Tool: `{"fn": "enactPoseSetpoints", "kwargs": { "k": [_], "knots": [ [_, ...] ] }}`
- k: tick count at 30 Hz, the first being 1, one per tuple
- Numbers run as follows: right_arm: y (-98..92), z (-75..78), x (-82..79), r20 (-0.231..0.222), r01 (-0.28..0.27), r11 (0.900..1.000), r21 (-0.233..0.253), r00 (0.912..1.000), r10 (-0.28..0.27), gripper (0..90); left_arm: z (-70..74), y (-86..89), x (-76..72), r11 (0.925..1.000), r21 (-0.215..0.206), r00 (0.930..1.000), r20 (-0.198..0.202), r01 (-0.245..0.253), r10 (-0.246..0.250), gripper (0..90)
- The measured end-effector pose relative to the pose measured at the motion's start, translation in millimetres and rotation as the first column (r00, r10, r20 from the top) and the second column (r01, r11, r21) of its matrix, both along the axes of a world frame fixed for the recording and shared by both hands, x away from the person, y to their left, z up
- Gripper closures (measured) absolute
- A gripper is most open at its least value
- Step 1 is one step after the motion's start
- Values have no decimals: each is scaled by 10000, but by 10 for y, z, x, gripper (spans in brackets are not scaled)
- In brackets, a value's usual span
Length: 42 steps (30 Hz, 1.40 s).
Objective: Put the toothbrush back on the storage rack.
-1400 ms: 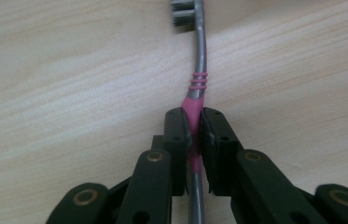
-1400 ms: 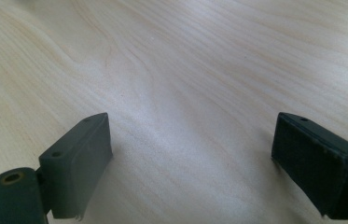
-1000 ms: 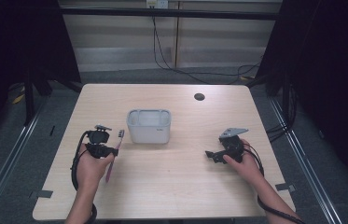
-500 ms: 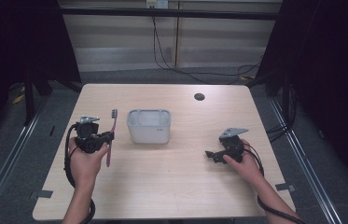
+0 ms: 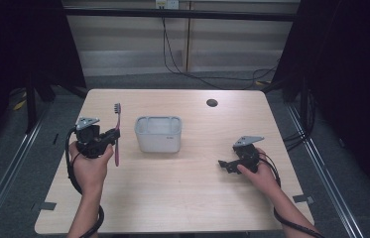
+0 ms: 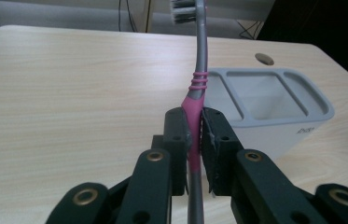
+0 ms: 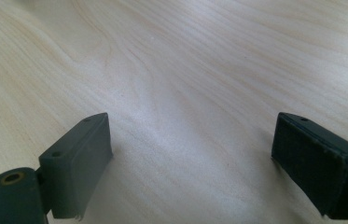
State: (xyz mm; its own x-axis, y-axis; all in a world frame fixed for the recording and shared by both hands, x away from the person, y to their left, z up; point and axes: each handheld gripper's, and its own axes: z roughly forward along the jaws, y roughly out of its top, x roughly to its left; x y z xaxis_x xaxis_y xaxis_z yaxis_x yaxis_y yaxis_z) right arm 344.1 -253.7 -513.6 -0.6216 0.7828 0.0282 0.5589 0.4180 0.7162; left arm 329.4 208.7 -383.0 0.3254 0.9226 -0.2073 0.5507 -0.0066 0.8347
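High view: left gripper [image 5: 111,137] raised over the table's [image 5: 182,198] left side, clenched on a pink and grey toothbrush [image 5: 117,134]. Brush upright, bristle head at the top, handle end hanging below the jaws, clear of the tabletop. Just to its right, near but apart, a grey compartmented holder [image 5: 158,134] standing on the wood. Farther back, a small dark round grommet [image 5: 212,102] set in the table.

Left gripper view: both jaws pressed against the pink waist of the toothbrush [image 6: 194,107], grey neck rising above them to the bristles at the frame's top edge. Holder [image 6: 274,116] beyond and to the right, open compartments facing up.

Right gripper [image 5: 226,164] low on the table's right side, well apart from brush and holder. Right gripper view: jaws spread wide, released, bare wood grain between them.
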Motion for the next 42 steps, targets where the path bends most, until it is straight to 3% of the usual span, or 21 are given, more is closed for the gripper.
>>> {"fn": "enactPoseSetpoints", "kwargs": {
  "k": [4, 7, 23, 32, 42],
  "knots": [
    [0, -1, 1, 16, -14, 10000, -2, 10000, 14, 114, 30, -11, 14, 9999, -164, 9994, 338, -21, 26, 809],
    [0, 0, 0, -1, -1, 10000, -2, 10000, 1, 114, 43, -15, 37, 9993, -370, 9992, 374, -94, 108, 809],
    [0, 0, 0, 1, -8, 10000, 1, 10000, 8, 114, 152, -114, 119, 9990, -355, 9964, 799, -270, 298, 809],
    [-3, 1, -1, -28, -41, 10000, 32, 10000, 41, 113, 263, -236, 173, 9989, -452, 9918, 1266, -123, 180, 809],
    [-2, 1, -1, -14, -33, 10000, 10, 10000, 33, 113, 338, -332, 254, 9986, -534, 9882, 1530, 15, 67, 809]
  ]
}}
